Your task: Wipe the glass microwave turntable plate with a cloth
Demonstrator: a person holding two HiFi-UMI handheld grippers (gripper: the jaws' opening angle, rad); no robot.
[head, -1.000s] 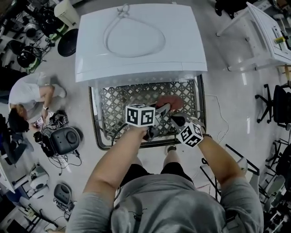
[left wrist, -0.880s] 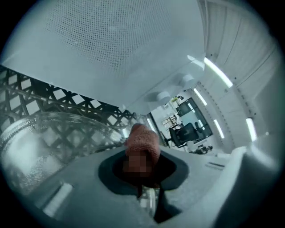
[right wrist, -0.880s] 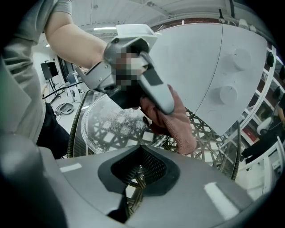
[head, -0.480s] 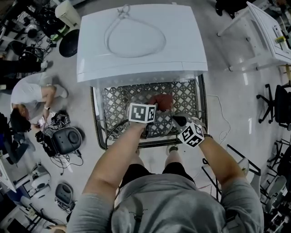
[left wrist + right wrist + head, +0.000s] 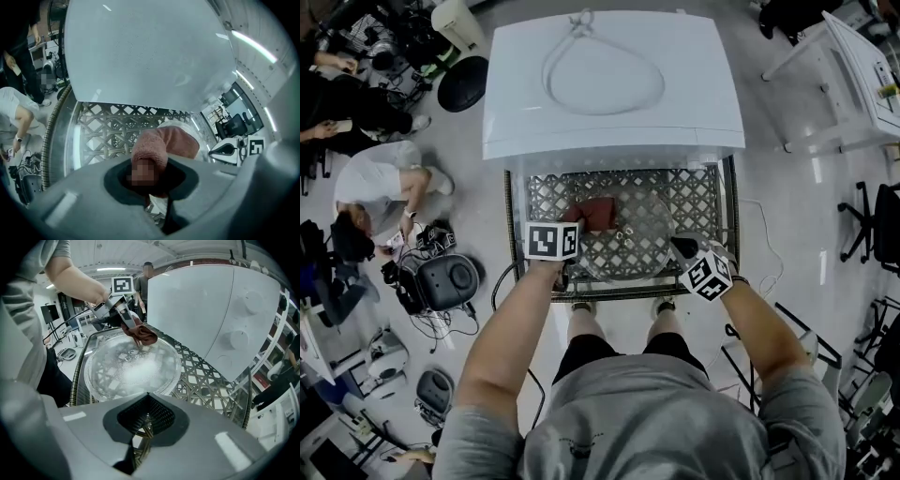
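Red cloth (image 5: pixel 592 214) pinched in the left gripper (image 5: pixel 570 223) and pressed onto the far-left part of the glass turntable plate (image 5: pixel 630 246) on the lattice table (image 5: pixel 694 202), with the right gripper (image 5: pixel 682 247), jaws pressed together on nothing, set at the plate's near rim, probably to brace it against sliding.

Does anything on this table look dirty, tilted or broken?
Nothing looks tilted or broken. The glass plate lies flat on the table, but whitish wet-looking smears cover its middle. The cloth is at its edge.
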